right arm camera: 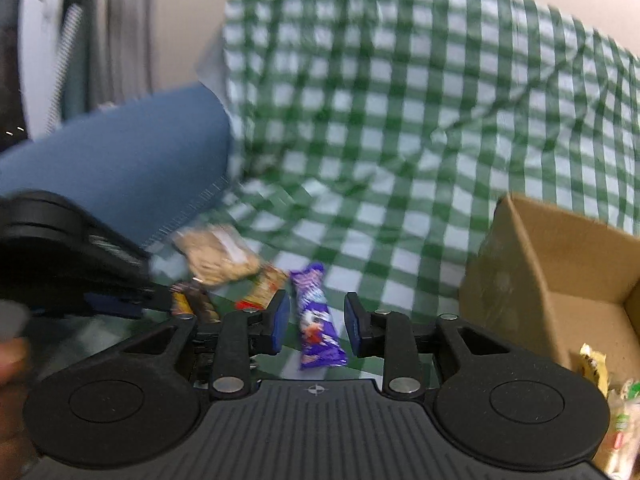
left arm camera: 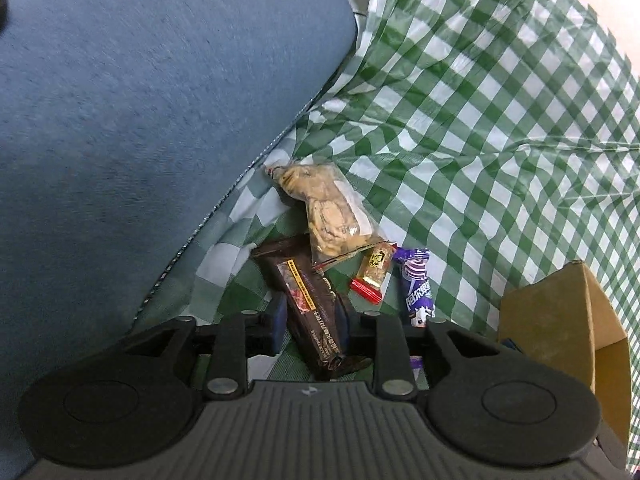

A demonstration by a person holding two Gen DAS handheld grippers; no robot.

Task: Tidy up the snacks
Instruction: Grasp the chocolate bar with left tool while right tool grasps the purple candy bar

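Snacks lie on a green checked cloth (left arm camera: 460, 128). In the left wrist view my left gripper (left arm camera: 310, 324) has its jaws around a dark brown snack bar (left arm camera: 312, 312), apparently closed on it. Behind it lie a clear bag of beige snacks (left arm camera: 328, 208), a small red-and-gold packet (left arm camera: 372, 276) and a purple wrapped candy (left arm camera: 416, 284). In the right wrist view my right gripper (right arm camera: 318, 320) is open, its blue pads on either side of the purple candy (right arm camera: 316, 316), just above it. The left gripper (right arm camera: 80, 264) shows at the left there.
A blue cushion (left arm camera: 140, 120) fills the left side. An open cardboard box (right arm camera: 560, 280) stands at the right with several wrapped snacks (right arm camera: 608, 400) inside; it also shows in the left wrist view (left arm camera: 560, 320). The cloth rises in folds behind.
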